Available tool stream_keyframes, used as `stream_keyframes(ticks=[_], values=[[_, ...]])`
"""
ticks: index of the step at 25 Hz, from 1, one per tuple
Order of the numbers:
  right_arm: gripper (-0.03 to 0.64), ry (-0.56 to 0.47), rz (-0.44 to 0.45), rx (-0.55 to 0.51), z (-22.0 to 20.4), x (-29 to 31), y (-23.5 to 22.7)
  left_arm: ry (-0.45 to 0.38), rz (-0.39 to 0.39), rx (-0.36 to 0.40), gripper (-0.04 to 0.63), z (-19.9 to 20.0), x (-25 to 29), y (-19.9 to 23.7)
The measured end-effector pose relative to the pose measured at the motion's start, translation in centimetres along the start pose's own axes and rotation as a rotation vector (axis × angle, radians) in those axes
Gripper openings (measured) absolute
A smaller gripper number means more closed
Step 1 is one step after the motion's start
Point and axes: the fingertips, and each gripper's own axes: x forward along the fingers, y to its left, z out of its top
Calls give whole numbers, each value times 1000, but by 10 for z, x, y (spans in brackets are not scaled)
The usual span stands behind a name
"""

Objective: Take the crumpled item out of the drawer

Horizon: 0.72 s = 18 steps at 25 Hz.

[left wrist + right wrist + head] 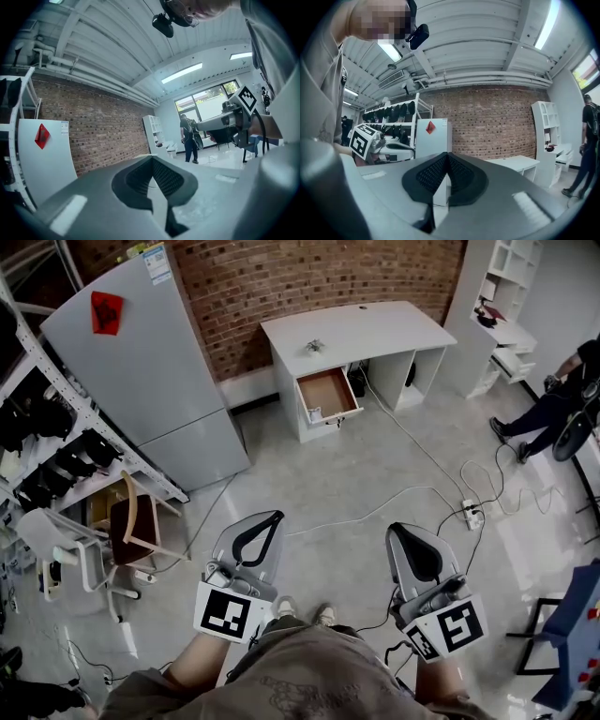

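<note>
Head view: hand-held grippers (pixel 272 517) (pixel 395 528) side-by-side, pointing forward.

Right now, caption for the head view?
Left gripper and right gripper, shut, far from white desk with open brown drawer.

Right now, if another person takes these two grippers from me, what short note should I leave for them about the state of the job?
Left gripper: shut, empty, held low.
Right gripper: shut, empty, held low.
Drawer: pulled open under the white desk, far ahead; its wooden bottom looks bare from here.
A small crumpled item lies on the desk top.
Done: the item seems to be out already.
Left: perhaps only closing the drawer; check from closer first.
</note>
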Motion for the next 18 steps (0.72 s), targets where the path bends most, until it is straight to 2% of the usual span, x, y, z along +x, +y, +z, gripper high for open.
stream_keyframes(ticks=[3, 4, 6, 7, 18], values=[[29, -33, -60, 17, 1, -13, -19, -6, 11, 0, 0, 5, 6, -9], [49, -32, -73, 19, 0, -16, -25, -6, 14, 4, 0, 7, 8, -13], [210, -22, -85, 21, -4, -20, -35, -6, 19, 12, 0, 9, 12, -18], [231, -19, -92, 21, -6, -23, -39, -6, 21, 15, 0, 10, 13, -21], [235, -4, -71, 19, -18, -17, -56, 10, 21, 38, 0, 2, 33, -24]])
